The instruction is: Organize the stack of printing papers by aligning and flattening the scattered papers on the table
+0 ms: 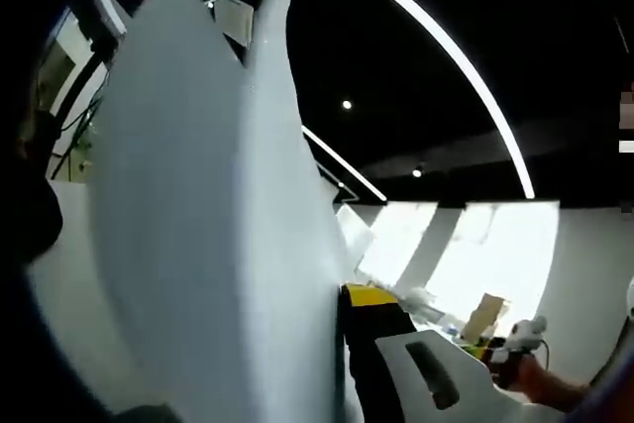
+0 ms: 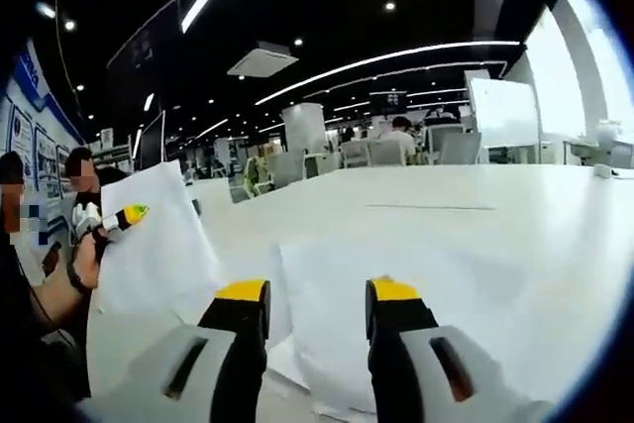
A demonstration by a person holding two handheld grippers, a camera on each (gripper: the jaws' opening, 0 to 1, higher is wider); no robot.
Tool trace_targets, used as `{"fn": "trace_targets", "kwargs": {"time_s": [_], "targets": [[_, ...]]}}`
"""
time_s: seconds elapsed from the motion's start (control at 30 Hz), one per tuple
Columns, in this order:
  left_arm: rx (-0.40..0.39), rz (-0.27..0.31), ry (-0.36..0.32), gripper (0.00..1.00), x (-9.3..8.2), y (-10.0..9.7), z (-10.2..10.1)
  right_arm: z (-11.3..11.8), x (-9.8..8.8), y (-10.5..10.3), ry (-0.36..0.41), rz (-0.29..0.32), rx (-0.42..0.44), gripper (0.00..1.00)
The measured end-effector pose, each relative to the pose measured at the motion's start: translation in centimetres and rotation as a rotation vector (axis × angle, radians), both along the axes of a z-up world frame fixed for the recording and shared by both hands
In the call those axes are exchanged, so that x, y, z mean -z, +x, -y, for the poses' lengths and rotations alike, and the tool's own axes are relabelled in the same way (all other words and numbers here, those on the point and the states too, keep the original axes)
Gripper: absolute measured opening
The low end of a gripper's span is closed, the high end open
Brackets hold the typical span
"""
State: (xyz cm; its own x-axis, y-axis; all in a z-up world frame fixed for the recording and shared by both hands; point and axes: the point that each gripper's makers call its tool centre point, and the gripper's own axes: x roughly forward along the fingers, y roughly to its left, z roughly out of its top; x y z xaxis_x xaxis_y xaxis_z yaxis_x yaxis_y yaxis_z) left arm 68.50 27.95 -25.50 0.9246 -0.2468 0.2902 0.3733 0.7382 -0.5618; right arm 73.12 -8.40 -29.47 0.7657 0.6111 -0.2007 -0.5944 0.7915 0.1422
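Yellow-tipped and nearest the lens, the right gripper (image 2: 317, 319) hovers with its jaws parted and nothing between them, just above the loose papers (image 2: 446, 294) lying flat on the white surface (image 2: 466, 190). Further left in the right gripper view, the left gripper (image 2: 117, 219) pinches a raised sheet (image 2: 158, 245) by its edge, holding it upright off the surface; in the left gripper view that same sheet stands against the yellow tip and bows upward across the frame (one jaw is hidden behind it, but the hold looks firm).

The risk, as I judge it, lies with that lifted sheet: held at one edge only, it could fold, crease or slip free, and lowering it askew would leave the pile no better aligned. Sweeping the right gripper across the flat papers could also scatter them.

How many sheets lie overlapped is hard to tell, since white blends into white. Beyond, chairs and people in the office are small and blurred.
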Motion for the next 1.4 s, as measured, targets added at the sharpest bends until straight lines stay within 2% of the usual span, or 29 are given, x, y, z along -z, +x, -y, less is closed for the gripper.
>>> {"fn": "trace_targets", "kwargs": {"time_s": [0.07,0.37,0.5,0.7,0.8,0.97,1.03,1.1,1.27,1.4], "targets": [[0.002,0.000,-0.001,0.07,0.0,0.0,0.0,0.9,0.0,0.7,-0.016,0.009,0.035,0.44],[0.004,0.002,-0.005,0.07,-0.1,0.0,-0.1,3.0,0.1,1.8,-0.023,0.003,0.090,0.50],[0.005,0.003,-0.006,0.07,-0.1,0.0,-0.1,4.7,0.7,2.7,-0.041,-0.011,0.146,0.61],[0.005,0.003,-0.008,0.07,-0.1,0.0,-0.1,6.3,1.4,3.4,-0.072,-0.018,0.185,0.61],[0.006,0.003,-0.008,0.07,-0.1,0.0,-0.1,7.9,2.1,4.3,-0.090,-0.016,0.223,0.61],[0.008,0.006,-0.010,0.07,-0.1,0.0,-0.1,9.2,3.2,5.1,-0.026,-0.061,0.253,0.60],[0.008,0.006,-0.011,0.07,-0.1,0.0,-0.1,10.0,3.3,5.3,-0.053,-0.051,0.293,0.59],[0.008,0.004,-0.008,0.07,0.0,0.0,0.0,10.4,2.7,5.6,-0.045,-0.014,0.313,0.59],[0.011,0.005,-0.013,0.07,-0.1,0.0,0.1,10.9,3.4,6.2,-0.035,-0.043,0.313,0.59],[0.014,0.007,-0.019,0.07,-0.1,-0.1,0.1,12.2,3.2,7.1,-0.039,-0.013,0.349,0.59]]}}
